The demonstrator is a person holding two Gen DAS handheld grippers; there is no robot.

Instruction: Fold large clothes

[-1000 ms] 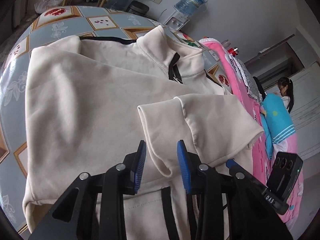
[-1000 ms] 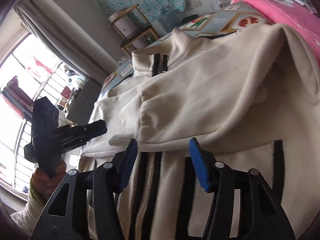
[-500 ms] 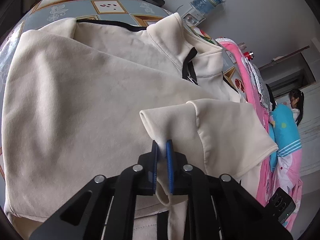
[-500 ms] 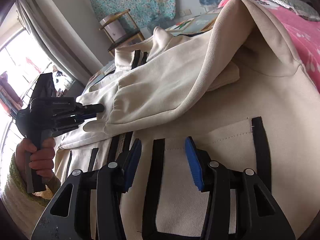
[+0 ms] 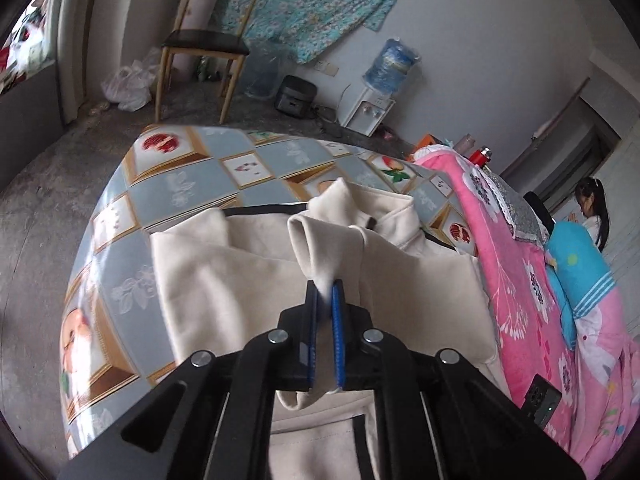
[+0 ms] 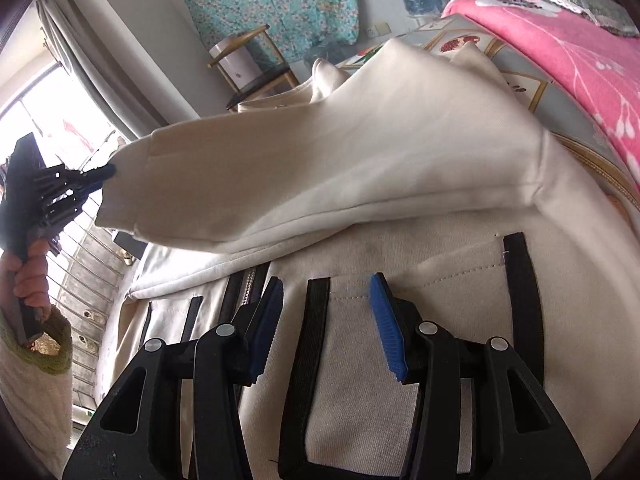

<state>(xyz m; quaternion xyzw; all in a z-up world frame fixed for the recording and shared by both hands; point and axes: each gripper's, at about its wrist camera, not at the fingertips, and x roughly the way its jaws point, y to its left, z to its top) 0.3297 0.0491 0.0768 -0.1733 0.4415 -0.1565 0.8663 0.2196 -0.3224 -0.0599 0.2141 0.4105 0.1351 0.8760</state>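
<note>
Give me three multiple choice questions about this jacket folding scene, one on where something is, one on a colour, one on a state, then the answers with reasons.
1. Where does the cream jacket lie?
A. on the patterned table
B. on the wooden chair
C. on the floor

2. What colour are the pads of the right tool?
A. red
B. blue
C. yellow

3. What is the left tool doing?
A. open above the jacket
B. shut on nothing
C. shut on the sleeve cuff

Answers:
1. A: the jacket is spread over the patterned table, while the wooden chair stands apart by the wall.
2. B: both pads are blue.
3. C: its jaws pinch the sleeve cuff, and the right wrist view shows the sleeve lifted off the jacket body.
</note>
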